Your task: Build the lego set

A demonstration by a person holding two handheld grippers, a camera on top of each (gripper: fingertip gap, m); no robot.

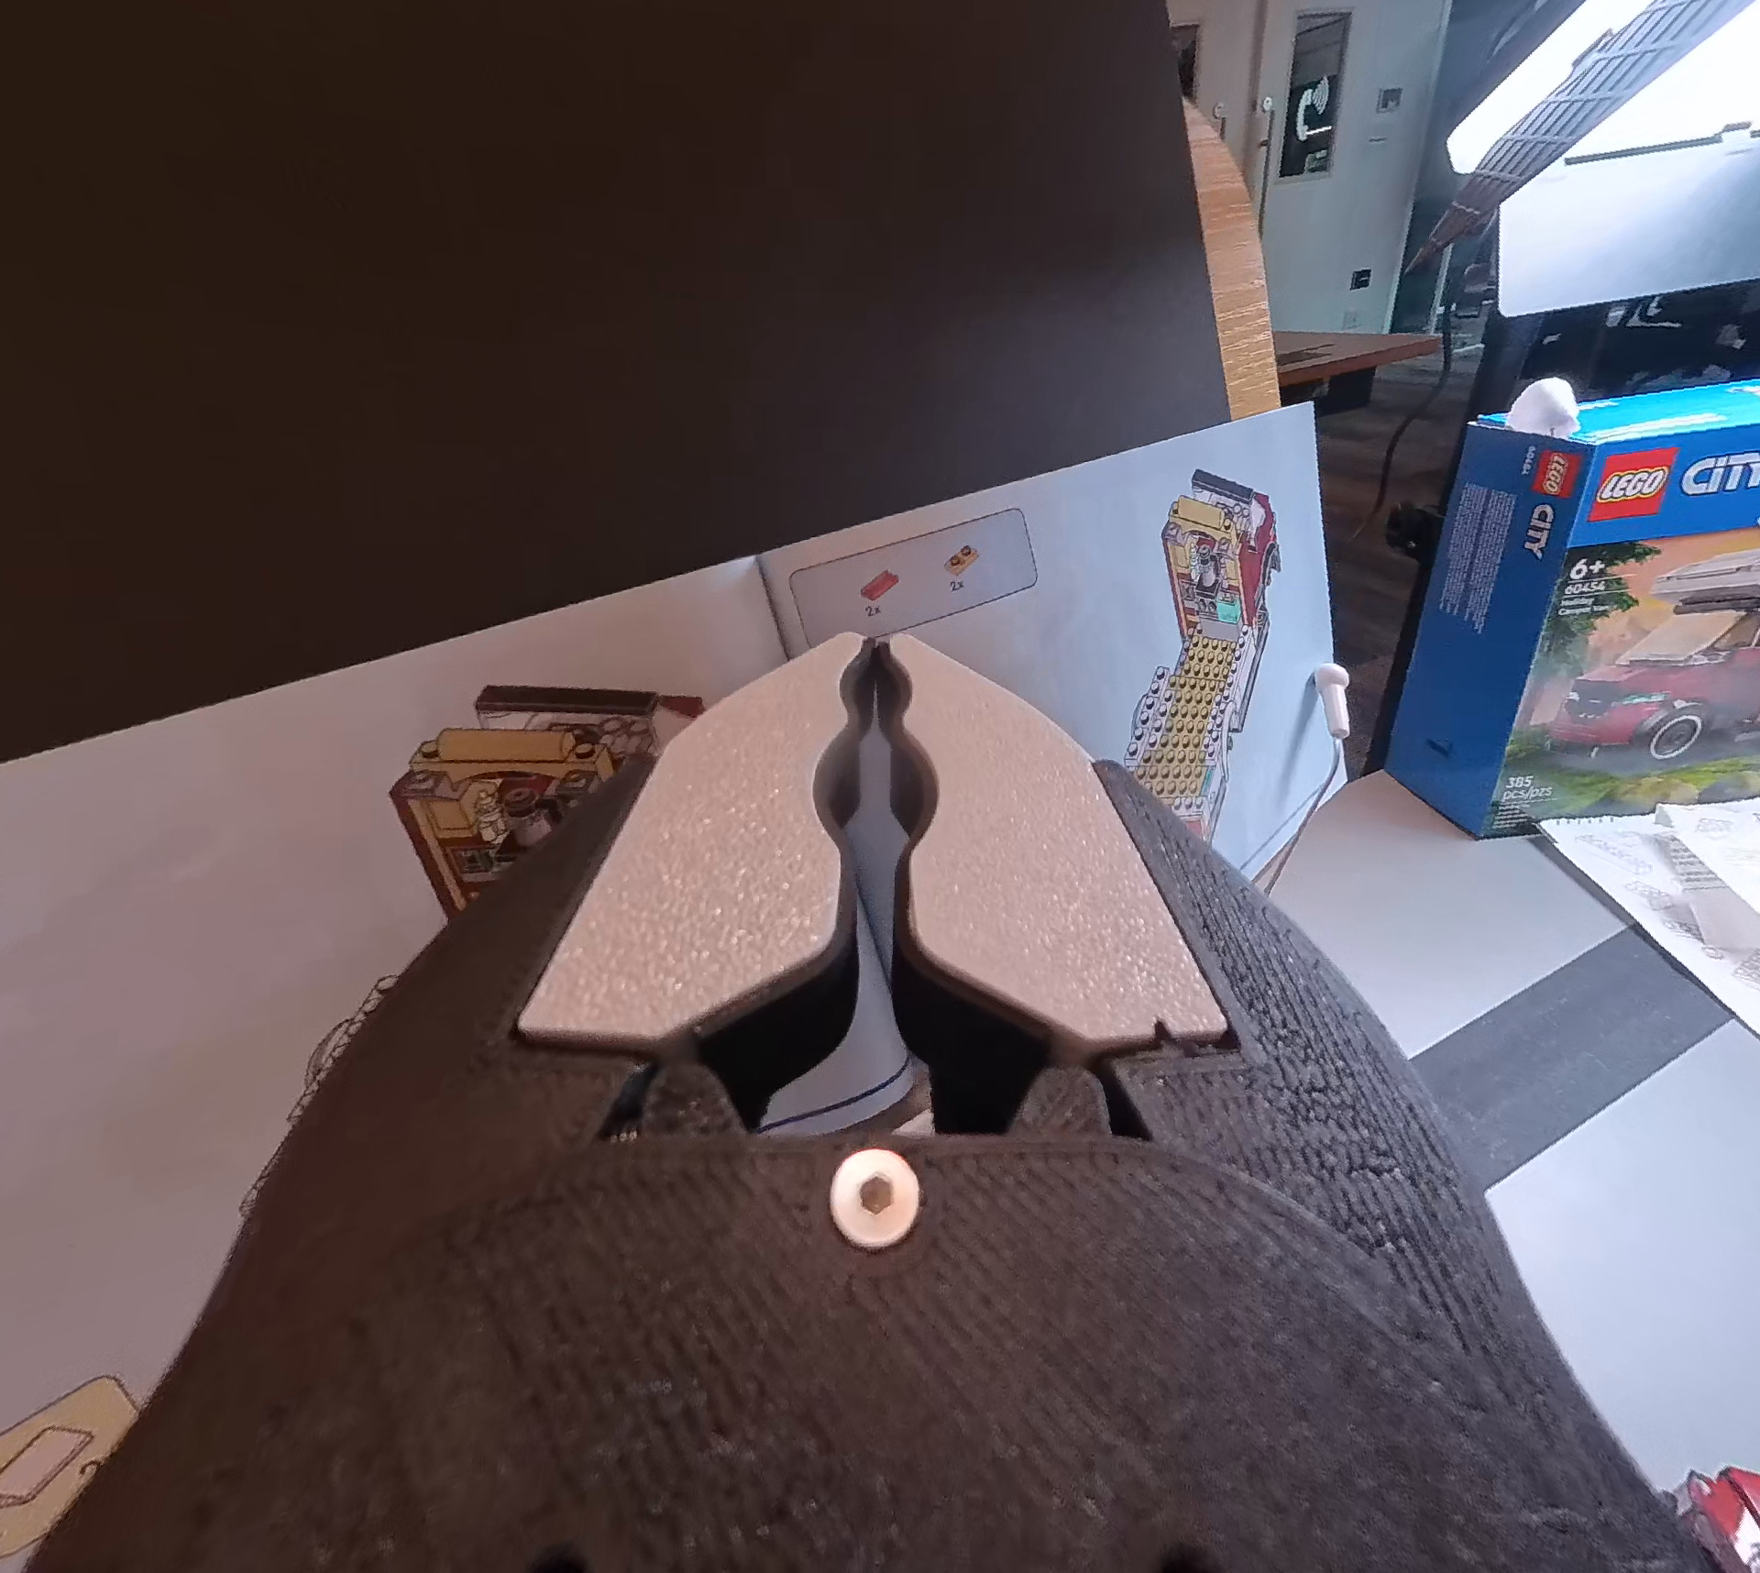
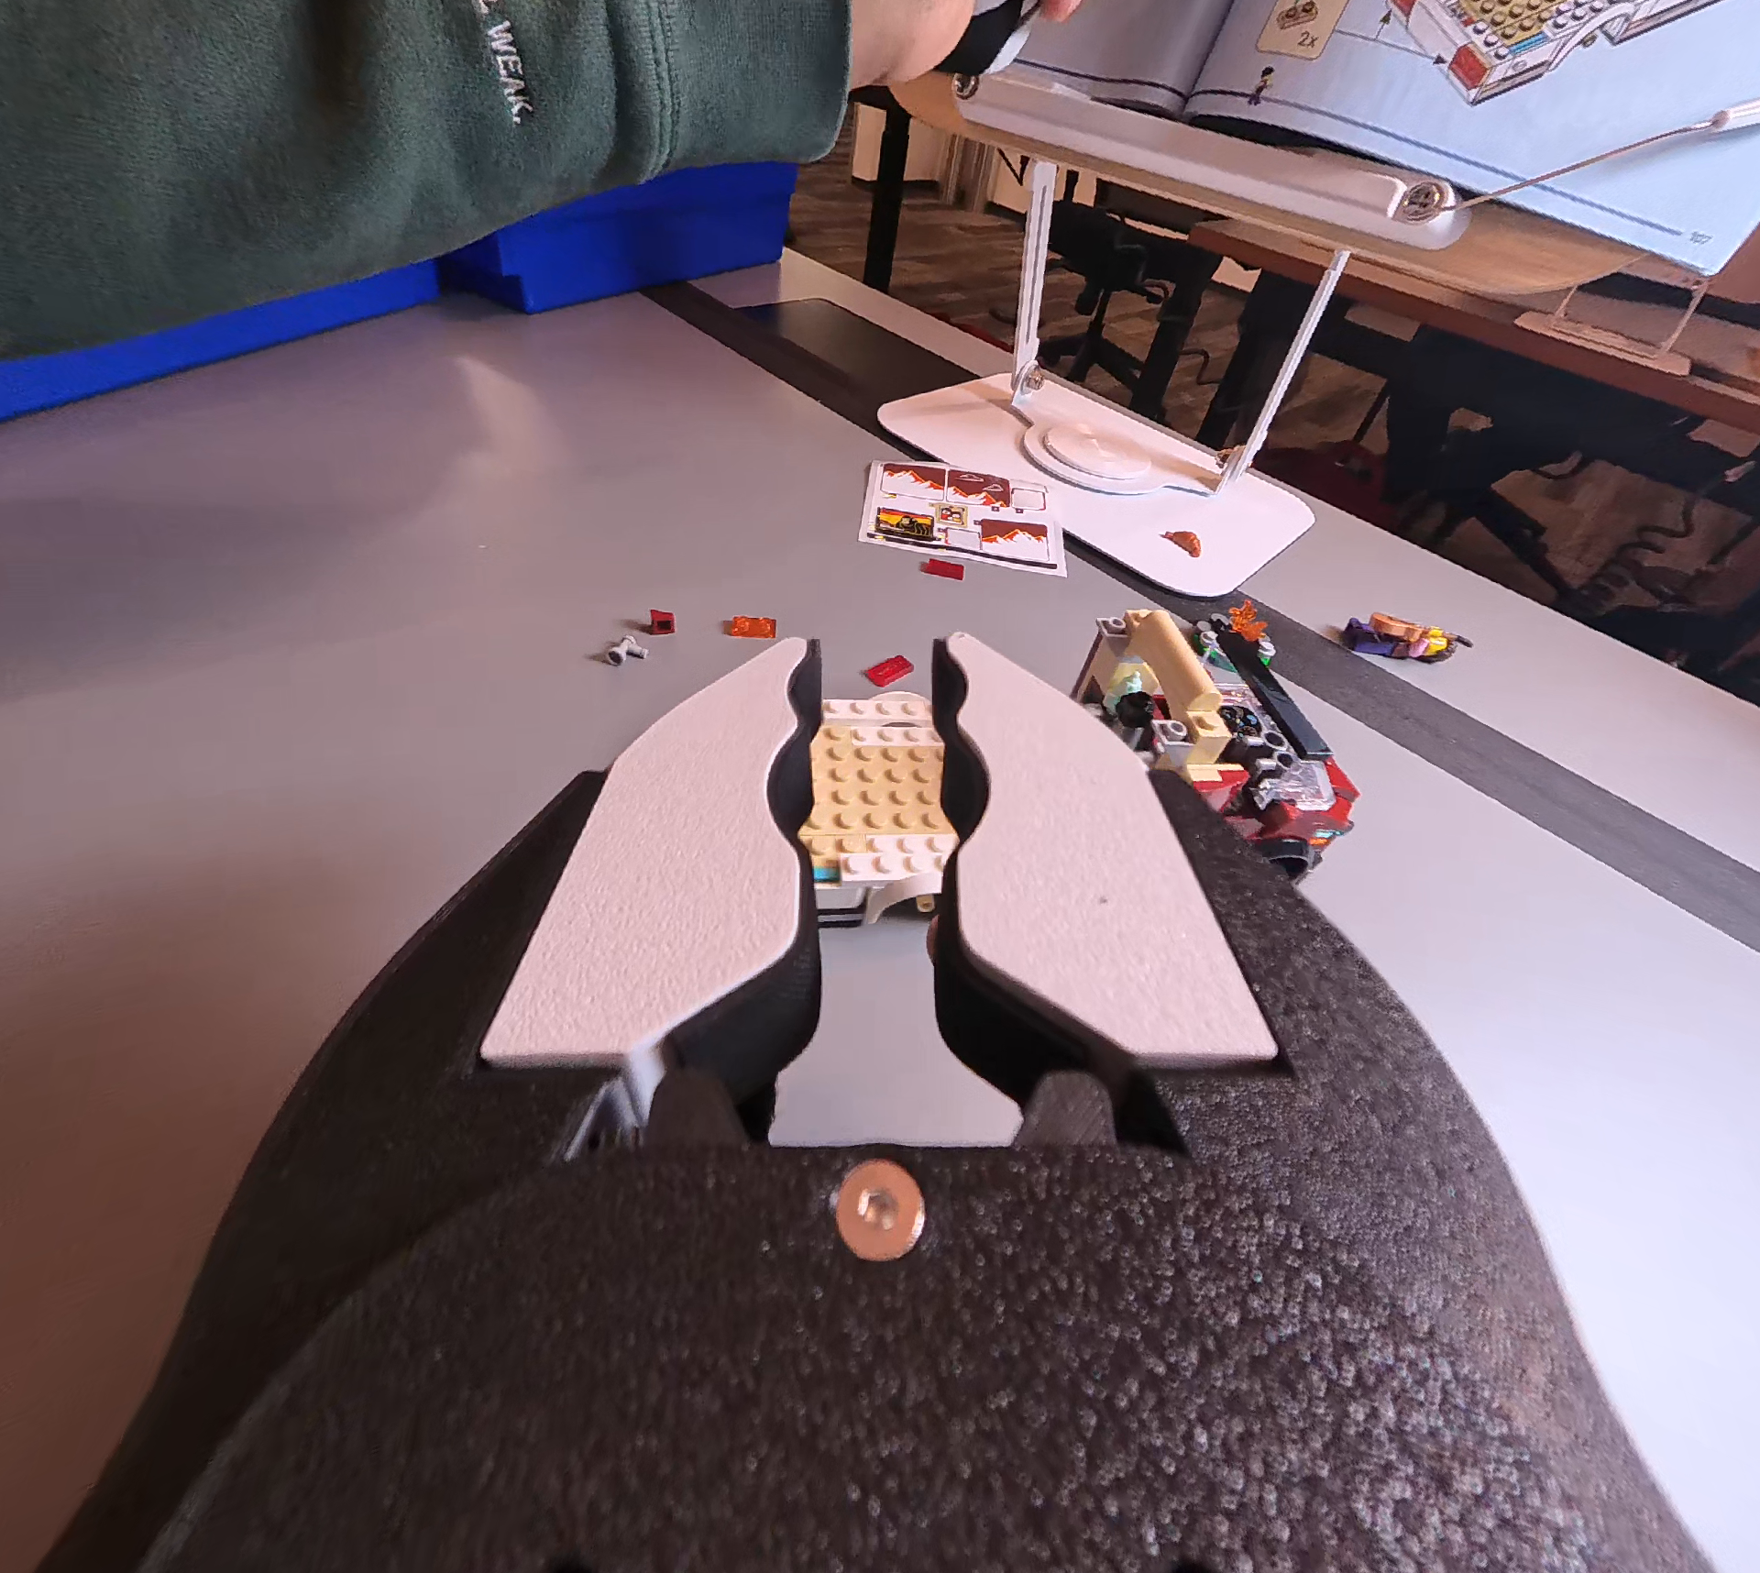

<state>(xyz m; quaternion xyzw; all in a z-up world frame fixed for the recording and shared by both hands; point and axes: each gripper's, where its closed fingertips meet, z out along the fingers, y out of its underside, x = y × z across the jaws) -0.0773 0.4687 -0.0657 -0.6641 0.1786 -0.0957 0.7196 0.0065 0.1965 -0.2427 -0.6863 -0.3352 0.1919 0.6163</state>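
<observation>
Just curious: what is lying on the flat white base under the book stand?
On the flat white stand base lies one small brown-orange Lego piece. The base's far side, behind the stand's white legs, is hard to see.

I take this for an office or a shared workroom, not a home. I work on a pale grey table (image 2: 333,537) with a dark strip running across it, and blue plastic bins (image 2: 610,242) stand at its far left edge. Far off on the right I see a glass partition (image 1: 1505,99), a dark wall sign (image 1: 1314,94), patterned carpet (image 1: 1371,480) and a long brown meeting table (image 1: 1352,351). Black office chairs (image 2: 1095,289) stand beyond my table. A bright studio light panel (image 1: 1619,23) hangs at the upper right, so the corner is fitted for recording.
</observation>
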